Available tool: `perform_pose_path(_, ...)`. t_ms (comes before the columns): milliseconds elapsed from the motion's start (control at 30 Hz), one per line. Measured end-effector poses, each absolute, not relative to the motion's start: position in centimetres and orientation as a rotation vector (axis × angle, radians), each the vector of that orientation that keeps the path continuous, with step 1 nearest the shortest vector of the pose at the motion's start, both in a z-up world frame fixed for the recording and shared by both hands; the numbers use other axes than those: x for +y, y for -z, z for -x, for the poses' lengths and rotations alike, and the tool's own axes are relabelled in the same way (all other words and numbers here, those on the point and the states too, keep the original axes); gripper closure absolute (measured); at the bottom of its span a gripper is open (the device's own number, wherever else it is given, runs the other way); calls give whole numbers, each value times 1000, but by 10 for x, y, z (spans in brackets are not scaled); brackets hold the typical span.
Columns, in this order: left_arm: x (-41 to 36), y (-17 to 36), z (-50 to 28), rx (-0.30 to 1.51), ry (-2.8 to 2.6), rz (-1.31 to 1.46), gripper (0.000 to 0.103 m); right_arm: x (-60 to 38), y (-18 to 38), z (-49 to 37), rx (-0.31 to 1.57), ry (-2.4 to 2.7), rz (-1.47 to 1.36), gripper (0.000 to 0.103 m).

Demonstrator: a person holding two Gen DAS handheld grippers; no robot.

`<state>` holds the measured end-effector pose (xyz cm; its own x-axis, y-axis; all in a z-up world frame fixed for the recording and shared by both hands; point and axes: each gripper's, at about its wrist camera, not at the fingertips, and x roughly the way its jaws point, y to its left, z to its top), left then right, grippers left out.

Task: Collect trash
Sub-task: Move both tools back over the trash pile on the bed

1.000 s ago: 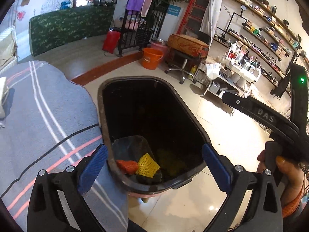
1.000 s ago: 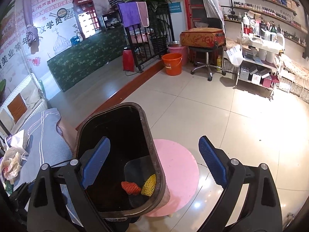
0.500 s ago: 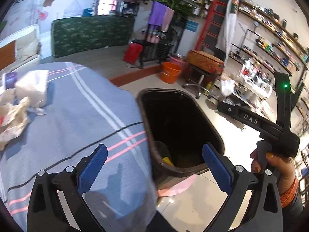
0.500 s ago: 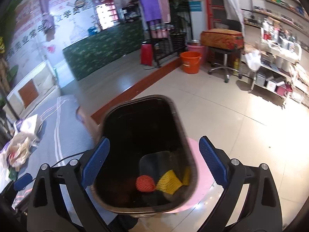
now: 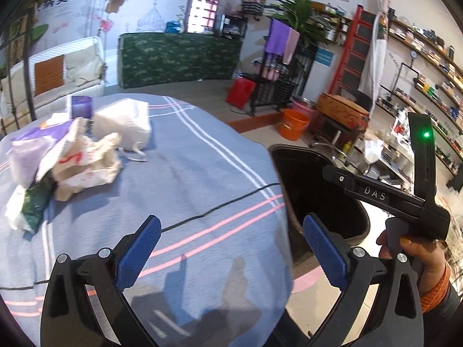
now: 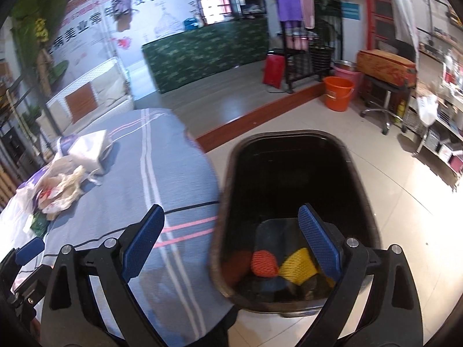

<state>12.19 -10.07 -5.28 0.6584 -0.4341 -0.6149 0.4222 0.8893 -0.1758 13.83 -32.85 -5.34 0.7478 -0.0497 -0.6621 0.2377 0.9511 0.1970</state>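
Note:
A heap of crumpled wrappers and bags (image 5: 66,156) (image 6: 58,185) lies on the far left of the table with the blue-grey striped cloth (image 5: 179,179) (image 6: 150,173). A dark bin (image 6: 292,217) (image 5: 315,190) stands by the table's right edge, with an orange net (image 6: 264,263) and a yellow net (image 6: 298,266) at its bottom. My left gripper (image 5: 230,248) is open and empty over the cloth, well short of the heap. My right gripper (image 6: 231,238) is open and empty, straddling the bin's left rim. The right gripper's body (image 5: 405,199) shows in the left wrist view, held by a hand (image 5: 416,257).
The bin rests on a pink round stool (image 5: 306,280). On the tiled floor beyond are an orange bucket (image 6: 337,92), a stool with a brown case (image 6: 385,66), a black rack (image 6: 306,49) and shelves (image 5: 428,86) on the right. A green counter (image 5: 176,57) and a white sofa (image 5: 58,72) stand behind.
Both grippers have swung left from over the bin toward the table. The heap of trash has come into view. Both stay open and empty.

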Motion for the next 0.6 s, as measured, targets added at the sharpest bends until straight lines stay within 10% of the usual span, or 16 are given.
perform_pose_path(600,16,59,-109,683,217,112,6,-195,33,-184,739,-250,-209,11)
